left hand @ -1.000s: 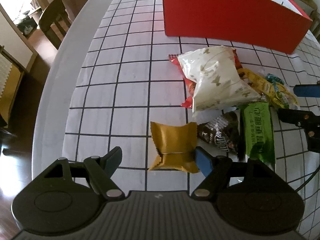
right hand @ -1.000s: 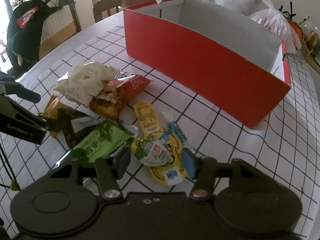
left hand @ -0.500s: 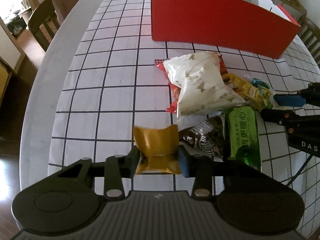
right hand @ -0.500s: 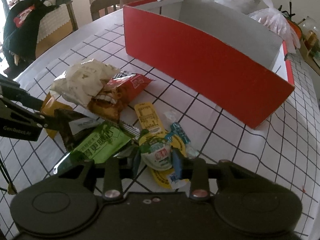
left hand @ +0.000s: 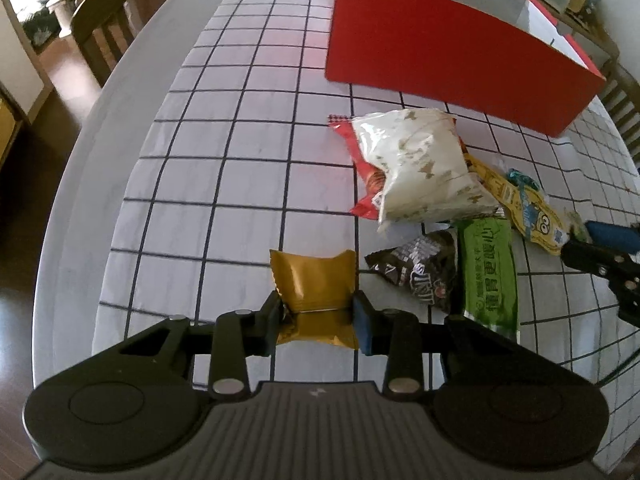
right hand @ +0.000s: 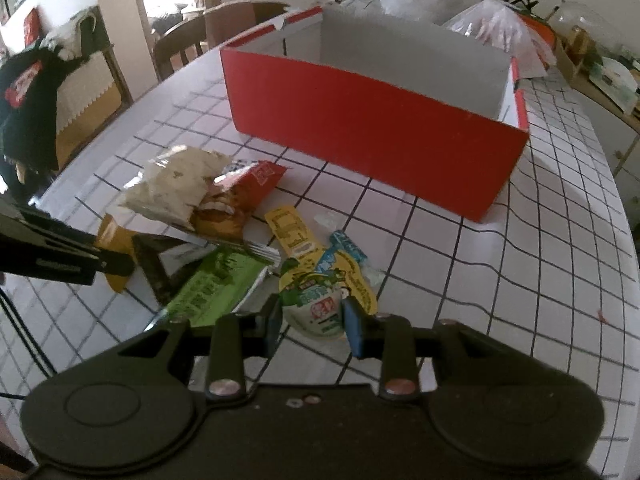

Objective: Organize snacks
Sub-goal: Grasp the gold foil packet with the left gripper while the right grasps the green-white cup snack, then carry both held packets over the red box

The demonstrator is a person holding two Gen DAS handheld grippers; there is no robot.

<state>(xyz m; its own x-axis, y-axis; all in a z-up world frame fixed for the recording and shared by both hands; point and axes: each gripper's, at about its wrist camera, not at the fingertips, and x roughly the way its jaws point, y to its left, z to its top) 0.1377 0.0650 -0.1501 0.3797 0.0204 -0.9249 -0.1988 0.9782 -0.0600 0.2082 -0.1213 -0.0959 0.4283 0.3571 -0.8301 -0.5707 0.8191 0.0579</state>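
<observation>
Left wrist view first: my left gripper [left hand: 317, 316] has just been closing, and its jaws now pinch the small gold foil snack pouch [left hand: 313, 286] low in the frame, near centre. I see the pouch creased where the pads bite its lower half. Just to its right lies a dark brown crinkled candy packet [left hand: 416, 270], then a long green wrapper with pale lettering [left hand: 488, 276]. Above them a puffy white bag with gold specks [left hand: 420, 168] lies on top of a red snack bag [left hand: 366, 184]. A yellow cartoon-printed wrapper [left hand: 524, 208] sits towards the right edge, where the tips of my other tool poke in. The open red cardboard box with a grey inside [left hand: 448, 56] fills the upper right, well apart from the pile. Everything rests on the white tablecloth with a black grid [left hand: 240, 160].

Right wrist view: my right gripper [right hand: 312, 320] has also just been closing, and its jaws are clamped on a small round white cup with a green and red printed lid [right hand: 316, 306], bottom centre. I think the cup is slightly off the cloth, though the blur leaves me unsure. The red box stands in the upper middle of this frame, with clear plastic bags [right hand: 460, 0] behind it and a wooden chair [right hand: 180, 44] at upper left.
</observation>
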